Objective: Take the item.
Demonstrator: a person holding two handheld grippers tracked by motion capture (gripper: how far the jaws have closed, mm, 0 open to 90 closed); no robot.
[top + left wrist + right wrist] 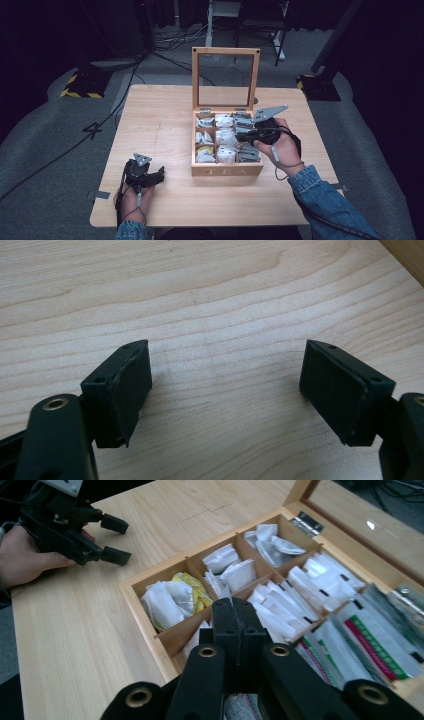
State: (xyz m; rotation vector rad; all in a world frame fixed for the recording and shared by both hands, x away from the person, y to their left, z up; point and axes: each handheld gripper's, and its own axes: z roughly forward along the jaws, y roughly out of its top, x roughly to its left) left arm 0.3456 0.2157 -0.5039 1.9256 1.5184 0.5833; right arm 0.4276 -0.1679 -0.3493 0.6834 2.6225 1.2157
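1. Right gripper (235, 611) – jaws pressed together over the tea box (145, 607). No bag can be made out between the pads; the seam between them looks bare at the tip.
2. Tea bags (172, 597) lie in the box's compartments, just past and below the right jaw tips. White and yellow packets sit left of the tips, grey-green sachets (370, 647) right of them, cut off at the frame edge.
3. The jaws' own bulk hides the compartment directly beneath them; its contents cannot be read.
4. Left gripper (225, 385) – jaws spread wide, nothing between them but bare table (215, 305).
5. From above, the left gripper (150, 176) rests on the table well left of the box (227, 171); the lid (225, 80) stands upright behind it.
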